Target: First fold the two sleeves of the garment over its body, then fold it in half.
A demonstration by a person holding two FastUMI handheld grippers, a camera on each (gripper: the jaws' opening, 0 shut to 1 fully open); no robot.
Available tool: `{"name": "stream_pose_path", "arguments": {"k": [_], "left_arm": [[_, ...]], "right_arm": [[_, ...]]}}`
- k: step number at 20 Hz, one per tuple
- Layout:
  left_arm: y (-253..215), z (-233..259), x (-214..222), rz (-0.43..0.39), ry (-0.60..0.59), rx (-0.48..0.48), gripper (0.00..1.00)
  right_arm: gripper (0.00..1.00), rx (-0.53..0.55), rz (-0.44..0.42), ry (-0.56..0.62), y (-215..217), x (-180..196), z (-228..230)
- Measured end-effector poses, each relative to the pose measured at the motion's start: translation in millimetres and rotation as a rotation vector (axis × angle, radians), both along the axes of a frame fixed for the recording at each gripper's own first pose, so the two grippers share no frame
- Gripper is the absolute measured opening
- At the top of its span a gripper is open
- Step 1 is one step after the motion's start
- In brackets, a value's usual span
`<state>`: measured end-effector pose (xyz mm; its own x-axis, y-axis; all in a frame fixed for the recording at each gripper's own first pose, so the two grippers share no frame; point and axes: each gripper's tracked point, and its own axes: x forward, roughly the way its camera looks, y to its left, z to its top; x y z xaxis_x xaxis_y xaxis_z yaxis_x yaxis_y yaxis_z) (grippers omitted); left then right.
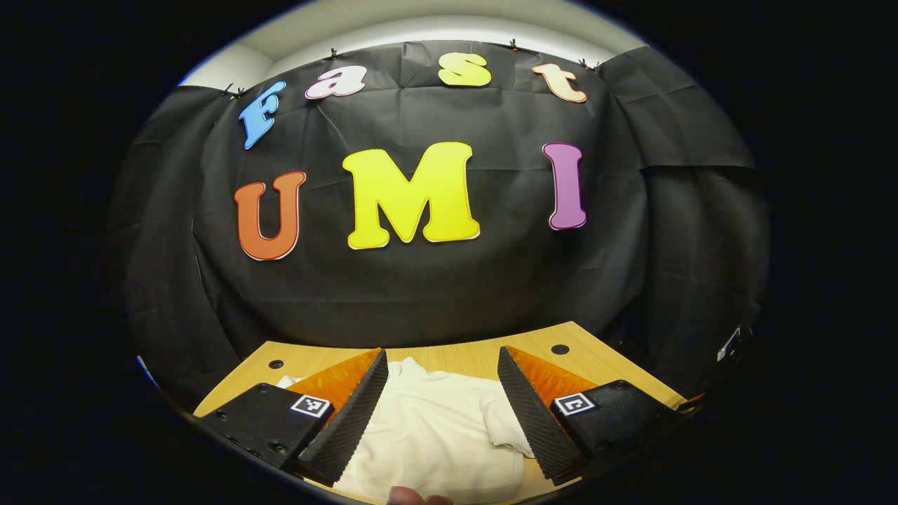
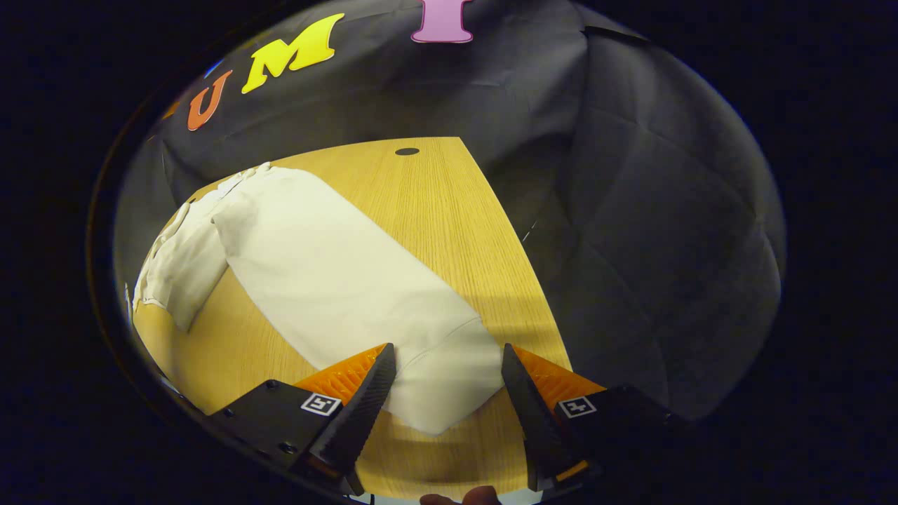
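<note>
White garment [image 2: 337,280] lies on a wooden table [image 2: 449,203]. Left gripper [image 1: 442,407] and right gripper [image 2: 449,393] hover released above it.

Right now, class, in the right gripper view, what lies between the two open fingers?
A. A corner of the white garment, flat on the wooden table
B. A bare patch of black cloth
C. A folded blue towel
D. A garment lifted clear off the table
A: the right gripper is open with its fingers on either side of a corner of the white garment, which lies flat on the wooden table.
</note>
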<state>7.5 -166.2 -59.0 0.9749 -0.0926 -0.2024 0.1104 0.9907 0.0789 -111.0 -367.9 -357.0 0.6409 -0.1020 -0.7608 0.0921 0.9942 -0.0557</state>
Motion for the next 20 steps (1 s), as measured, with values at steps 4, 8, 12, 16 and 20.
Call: {"name": "stream_pose_path", "arguments": {"k": [4,8,12,16,20], "left_arm": [[2,-4,0,-0.003,0.014,-0.017,0.99],[7,-1,-1,-0.011,0.008,-0.006,0.99],[15,4,-3,-0.013,-0.004,0.009,0.99],[25,3,-6,-0.006,-0.005,0.011,0.99],[40,10,-6,0.0,-0.032,0.013,0.99]], "right_arm": [[0.95,0.007,-0.004,0.025,1,-3,-1],[0.63,0.013,-0.014,0.029,6,1,0],[0.45,0.006,-0.044,0.027,10,0,1],[0.09,0.008,-0.063,0.051,17,3,3],[0.09,0.038,-0.058,0.013,33,12,35]]}}
